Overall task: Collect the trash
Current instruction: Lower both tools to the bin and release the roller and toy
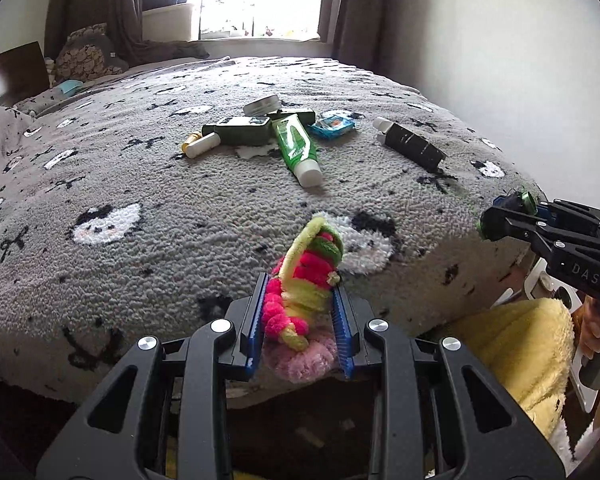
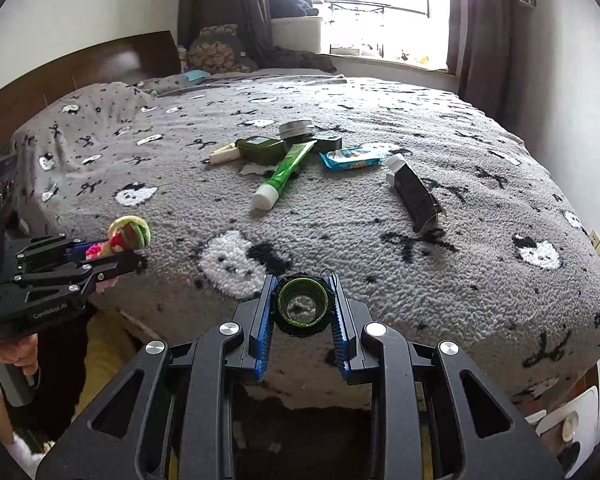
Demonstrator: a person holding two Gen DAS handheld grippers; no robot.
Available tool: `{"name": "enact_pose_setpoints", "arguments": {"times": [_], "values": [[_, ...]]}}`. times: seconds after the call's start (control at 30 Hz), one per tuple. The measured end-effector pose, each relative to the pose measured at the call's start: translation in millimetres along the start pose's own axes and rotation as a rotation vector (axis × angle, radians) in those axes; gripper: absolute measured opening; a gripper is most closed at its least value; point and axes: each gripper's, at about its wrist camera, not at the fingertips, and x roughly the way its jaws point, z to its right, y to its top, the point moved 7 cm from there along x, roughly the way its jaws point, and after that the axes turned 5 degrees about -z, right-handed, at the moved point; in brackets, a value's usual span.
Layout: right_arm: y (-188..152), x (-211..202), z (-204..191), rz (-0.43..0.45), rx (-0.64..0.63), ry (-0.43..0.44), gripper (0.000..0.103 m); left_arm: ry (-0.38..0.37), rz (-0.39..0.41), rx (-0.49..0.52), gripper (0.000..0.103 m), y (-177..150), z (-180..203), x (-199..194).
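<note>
A bed (image 1: pixel 148 184) fills both views, covered with a nubby grey fleece blanket (image 2: pixel 380 248) patterned with white cartoon faces and black bows. Near its middle lies a loose cluster of trash: a glossy green tube (image 1: pixel 296 148) with a white cap, a dark green flat tin (image 1: pixel 242 128), a round metal tin (image 1: pixel 262 105) behind it, a small cream-coloured cylinder (image 1: pixel 202 146), and a crinkly blue wrapper (image 1: pixel 332 125). A little apart to the right lies a black tube (image 1: pixel 412 144) with a white cap and a flattened crimped end.

The left hand-held gripper (image 1: pixel 300 320) is at the near edge of the bed, its blue ribbed pads pressed in on a fuzzy chenille bundle (image 1: pixel 304 280) of pink, yellow and green loops, which sticks out past the fingertips. The right hand-held gripper (image 2: pixel 302 312) is likewise clamped, narrow, on a small round spool (image 2: pixel 300 300), green-rimmed with dark winding; what the spool is made of is hard to tell, perhaps clear plastic. It is held end-on to the camera above the blanket's front edge. A hand (image 2: pixel 16 354) grips the left tool's handle, beside a fluffy yellow garment (image 1: pixel 516 344).
</note>
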Motion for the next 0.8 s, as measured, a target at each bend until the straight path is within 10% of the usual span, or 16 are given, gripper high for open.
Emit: {"name": "enact_pose_setpoints", "arguments": {"times": [0.8], "values": [[-119.5, 61.9, -33.3, -0.313, 0.021, 0.117, 0.027, -0.044, -0.291, -0.053, 0.028, -131.1, 13.8, 62.6]]}}
